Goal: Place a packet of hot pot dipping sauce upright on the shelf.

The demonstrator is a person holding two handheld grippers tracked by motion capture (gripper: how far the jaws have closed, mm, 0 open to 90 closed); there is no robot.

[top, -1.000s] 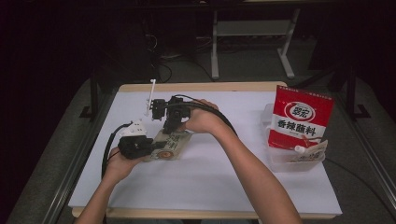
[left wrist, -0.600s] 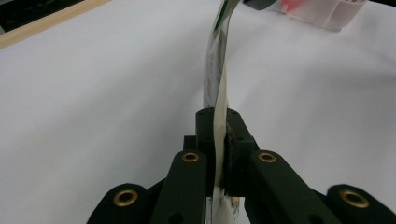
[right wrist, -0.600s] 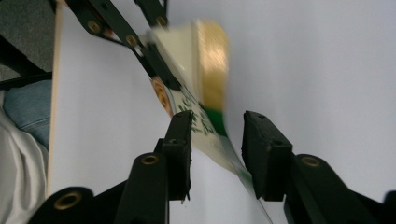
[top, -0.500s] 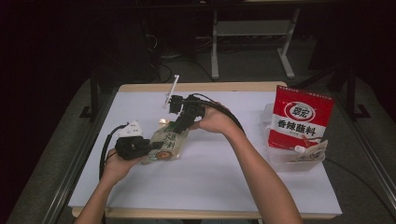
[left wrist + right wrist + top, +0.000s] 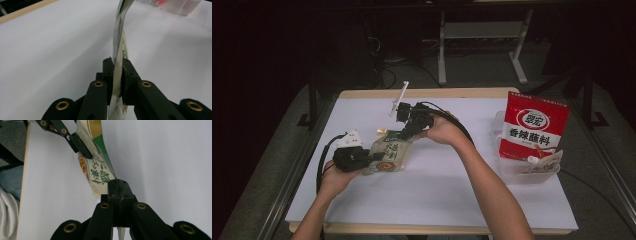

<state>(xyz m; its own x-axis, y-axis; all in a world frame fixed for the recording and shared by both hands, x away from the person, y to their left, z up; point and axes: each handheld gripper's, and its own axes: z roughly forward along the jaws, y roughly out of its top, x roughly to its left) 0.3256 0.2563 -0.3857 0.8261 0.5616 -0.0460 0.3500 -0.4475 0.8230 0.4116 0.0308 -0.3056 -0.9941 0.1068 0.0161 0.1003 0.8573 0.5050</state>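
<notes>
A cream and green printed pouch (image 5: 389, 152) lies left of the table's middle, held at two edges. My left gripper (image 5: 373, 159) is shut on its near-left edge; in the left gripper view the jaws (image 5: 117, 72) pinch the thin pouch (image 5: 120, 42), which rises edge-on away from them. My right gripper (image 5: 405, 133) is shut on the pouch's far corner. In the right gripper view its jaws (image 5: 117, 186) clamp the pouch (image 5: 98, 171), with the left gripper's fingers (image 5: 78, 145) gripping the opposite edge.
A tall red and white seasoning bag (image 5: 534, 127) stands at the right in a clear plastic container (image 5: 517, 175), with a small spouted pouch (image 5: 544, 162) beside it. White table (image 5: 437, 200) with a wooden far edge. A sleeve and jeans (image 5: 10, 180) lie beyond the table edge.
My right gripper has shifted right and turned, its white marker rod now leaning right, and closed on the pouch's far corner. The left gripper has kept its hold with little movement.
</notes>
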